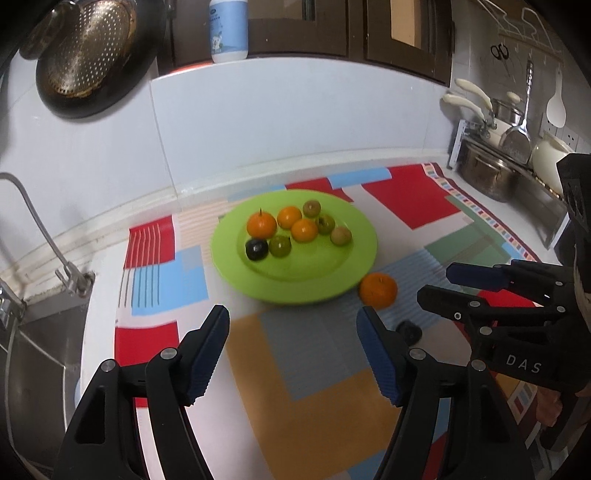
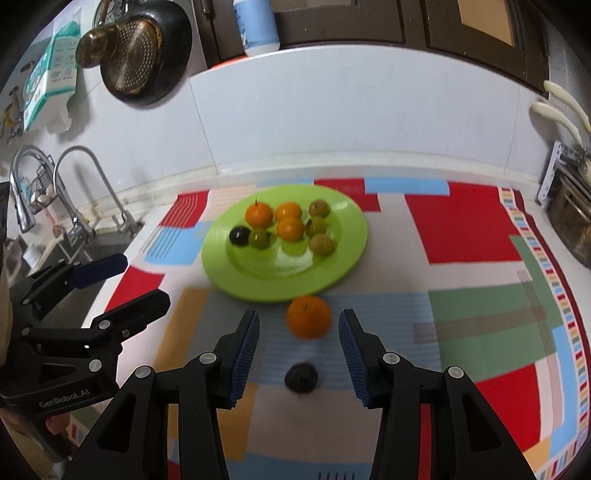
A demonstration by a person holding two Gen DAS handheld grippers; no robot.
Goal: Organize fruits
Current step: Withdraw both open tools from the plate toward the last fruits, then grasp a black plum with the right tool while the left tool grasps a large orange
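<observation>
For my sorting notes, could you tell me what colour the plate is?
Lime green; the plate shows best in the right wrist view.

White tiled wall [image 2: 332, 122], dark wooden cabinets [image 1: 369, 29] above, steel sink [image 1: 33, 354] at the left.

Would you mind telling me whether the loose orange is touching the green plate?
Cannot tell. In both wrist views the orange sits right at the plate's near rim, with no clear gap or contact.
</observation>
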